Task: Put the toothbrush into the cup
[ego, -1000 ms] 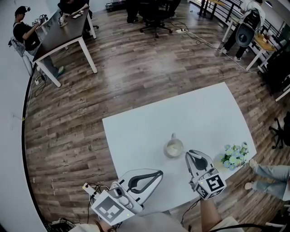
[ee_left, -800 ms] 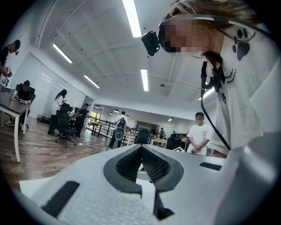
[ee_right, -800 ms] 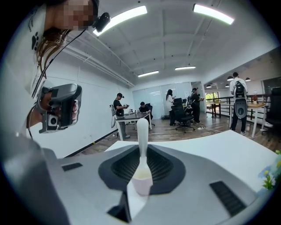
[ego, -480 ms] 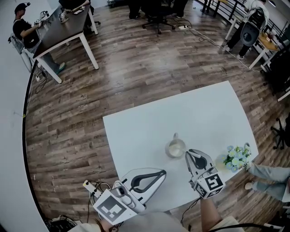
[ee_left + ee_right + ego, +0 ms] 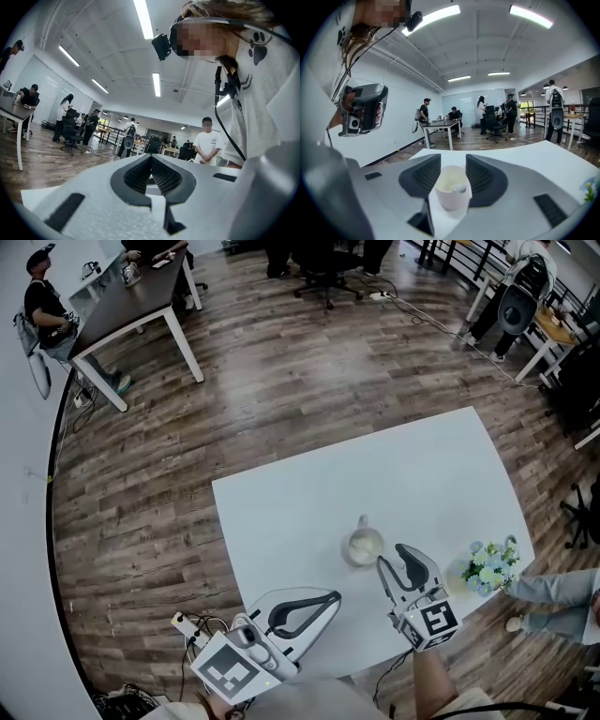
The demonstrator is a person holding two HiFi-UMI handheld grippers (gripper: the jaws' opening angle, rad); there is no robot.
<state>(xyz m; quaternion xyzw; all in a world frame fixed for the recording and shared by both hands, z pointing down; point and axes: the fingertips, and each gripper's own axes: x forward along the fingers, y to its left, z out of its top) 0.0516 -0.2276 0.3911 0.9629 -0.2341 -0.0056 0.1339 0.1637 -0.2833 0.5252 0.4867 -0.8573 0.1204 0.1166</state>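
A pale cup point(image 5: 363, 546) with a handle stands on the white table point(image 5: 281, 512), just beyond my right gripper point(image 5: 393, 556). In the right gripper view the cup point(image 5: 451, 188) sits straight ahead, seen between the two jaws. A small pale rounded end point(image 5: 461, 189), which looks like the toothbrush, rests inside its rim. The right gripper point(image 5: 452, 160) is opening; its jaws stand wide apart and touch nothing. My left gripper point(image 5: 328, 597) lies near the table's front edge. In the left gripper view this gripper point(image 5: 151, 165) is shut with nothing in it.
A small bunch of flowers point(image 5: 487, 563) stands at the table's right edge, close to my right gripper. A person's leg point(image 5: 553, 592) is beside that corner. Far off are a dark table point(image 5: 131, 301) with people and office chairs on the wood floor.
The right gripper's jaws have spread wide apart in front of the cup. The cup and the left gripper have not moved.
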